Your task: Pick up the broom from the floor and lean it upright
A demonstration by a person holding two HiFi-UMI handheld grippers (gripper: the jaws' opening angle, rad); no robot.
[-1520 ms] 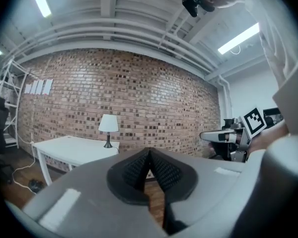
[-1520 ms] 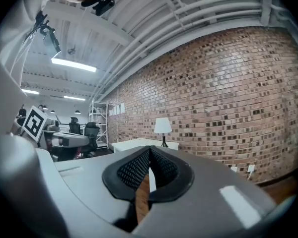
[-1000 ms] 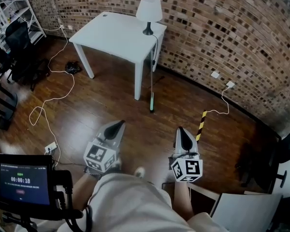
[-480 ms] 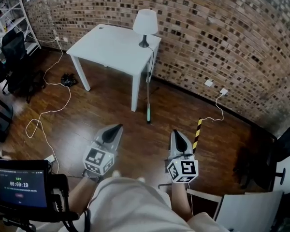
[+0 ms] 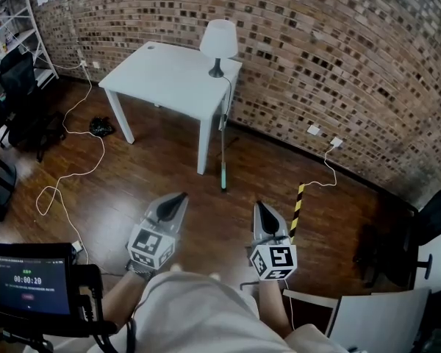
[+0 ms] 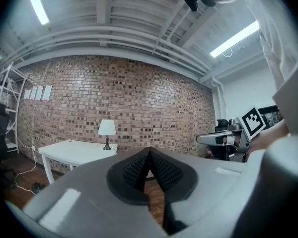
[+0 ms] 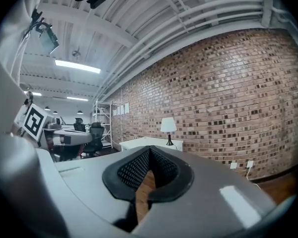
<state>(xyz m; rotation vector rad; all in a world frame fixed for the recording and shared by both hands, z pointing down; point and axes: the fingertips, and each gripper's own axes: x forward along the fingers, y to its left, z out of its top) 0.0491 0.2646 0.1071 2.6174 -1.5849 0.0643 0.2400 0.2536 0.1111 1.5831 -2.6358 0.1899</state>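
Note:
The broom [image 5: 223, 147] stands nearly upright, a thin pole leaning against the right edge of the white table [image 5: 162, 72], with its green end [image 5: 223, 179] on the wooden floor. My left gripper [image 5: 178, 199] and right gripper [image 5: 259, 209] hover side by side well short of the broom, both pointing toward it, both shut and holding nothing. In the left gripper view the left gripper's [image 6: 149, 155] pads meet at the tip. The right gripper view shows the right gripper [image 7: 150, 151] the same way, with the table and lamp far ahead.
A white lamp [image 5: 218, 40] stands on the table by the brick wall [image 5: 338, 57]. White cables [image 5: 73, 168] trail over the floor at left. A yellow-black striped bar [image 5: 297, 201] lies right of my right gripper. Office chairs [image 5: 22, 94] stand at far left, a timer screen [image 5: 28, 278] at bottom left.
The table and the leaning broom have slid up and away in the head view, as if I have stepped back. Both grippers stay shut and empty.

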